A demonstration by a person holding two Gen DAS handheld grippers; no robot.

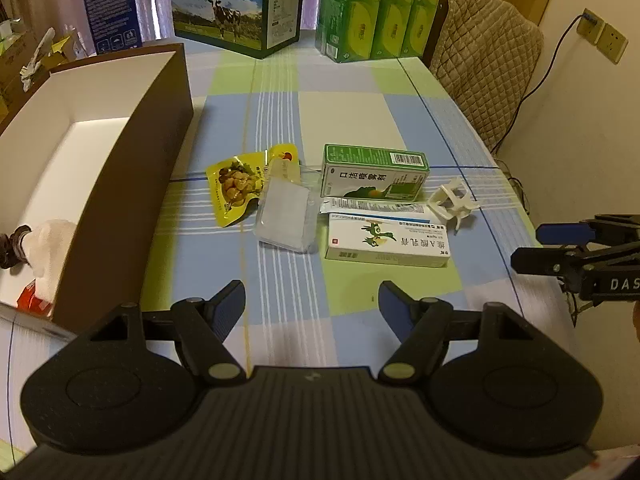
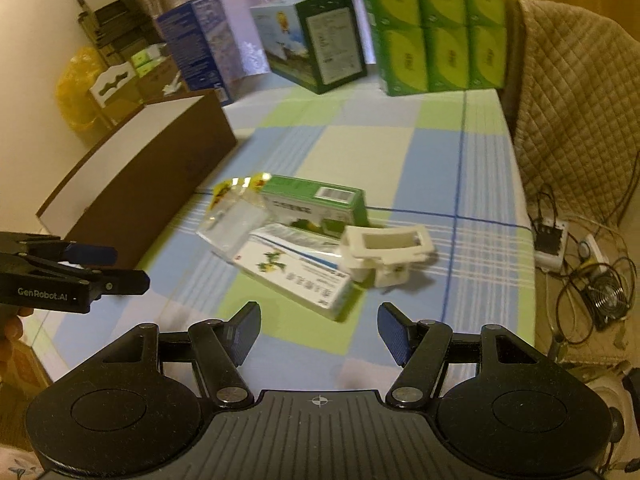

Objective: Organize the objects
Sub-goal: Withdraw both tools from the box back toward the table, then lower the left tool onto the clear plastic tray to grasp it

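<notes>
Your left gripper (image 1: 312,304) and right gripper (image 2: 319,326) both hover with fingers spread and empty above the checked tablecloth (image 1: 360,120), where the green box (image 1: 374,172), white box (image 1: 386,242), yellow pouch (image 1: 234,184) and white plastic piece (image 1: 452,200) lie close together beside the brown box (image 1: 132,184).

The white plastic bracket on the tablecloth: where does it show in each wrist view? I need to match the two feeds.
Left wrist view: the white plastic bracket lies right of centre, just right of the two medicine boxes.
Right wrist view: the bracket sits near centre, ahead of the open tongs, touching the white medicine box.
Shared landmark: the green medicine box just behind it.
</notes>
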